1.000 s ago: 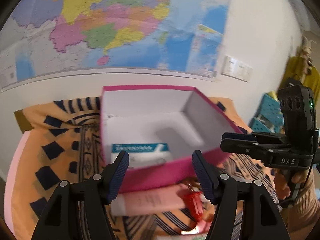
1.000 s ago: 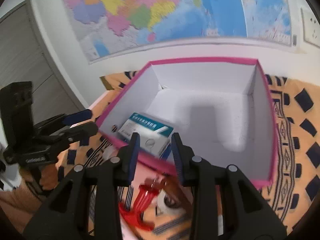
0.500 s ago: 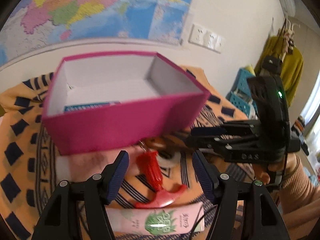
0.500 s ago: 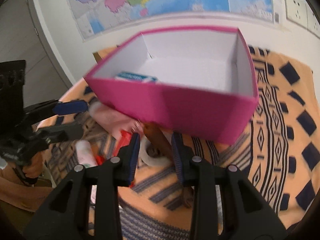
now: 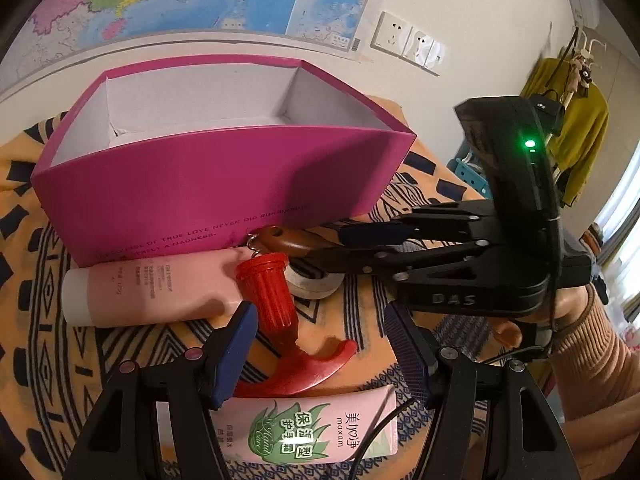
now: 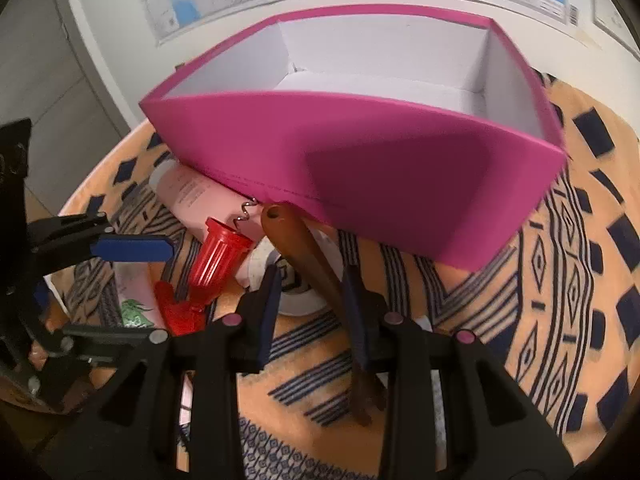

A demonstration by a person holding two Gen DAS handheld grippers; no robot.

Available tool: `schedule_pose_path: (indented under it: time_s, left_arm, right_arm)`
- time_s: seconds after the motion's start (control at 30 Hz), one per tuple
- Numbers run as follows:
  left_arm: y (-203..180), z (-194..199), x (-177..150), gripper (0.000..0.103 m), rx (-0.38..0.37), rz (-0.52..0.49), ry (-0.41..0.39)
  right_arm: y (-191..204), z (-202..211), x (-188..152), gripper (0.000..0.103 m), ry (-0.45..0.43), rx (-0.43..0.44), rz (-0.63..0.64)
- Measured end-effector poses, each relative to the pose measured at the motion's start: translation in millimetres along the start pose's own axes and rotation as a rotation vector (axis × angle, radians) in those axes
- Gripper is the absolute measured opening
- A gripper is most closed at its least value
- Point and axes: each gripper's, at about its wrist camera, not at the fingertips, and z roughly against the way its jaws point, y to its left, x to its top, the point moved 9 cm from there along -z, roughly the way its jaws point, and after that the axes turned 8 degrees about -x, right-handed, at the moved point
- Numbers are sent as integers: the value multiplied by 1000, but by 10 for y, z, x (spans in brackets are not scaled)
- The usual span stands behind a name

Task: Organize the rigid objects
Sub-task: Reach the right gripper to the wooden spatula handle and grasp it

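Magenta box, red corkscrew beside tube

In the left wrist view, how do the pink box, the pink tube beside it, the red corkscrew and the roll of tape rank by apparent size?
Largest to smallest, as they look:
1. Pink box
2. Pink tube
3. Red corkscrew, close to the tube; it lies nearer the camera, so this order is unsure
4. Roll of tape, partly hidden

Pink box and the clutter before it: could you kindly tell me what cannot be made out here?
- Floor of the pink box: both views, behind its near wall.
- tape roll: mostly under the red corkscrew and wooden handle.
- Lower end of the wooden handle: right wrist view, blurred beside the right gripper.
- green-print tube: left wrist view, ends behind the left gripper.
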Motion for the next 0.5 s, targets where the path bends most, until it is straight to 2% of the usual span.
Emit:
schedule_pose_path:
  time_s: [0.23,0.5]
  left_arm:
    - [25,-2,-7,67,6,11,1]
    - [-3,4,-5,67,1,7,-4]
  right_arm:
    - [41,-169,26,35,30,-37,77]
    - [6,-97,42,26,3,-38,66]
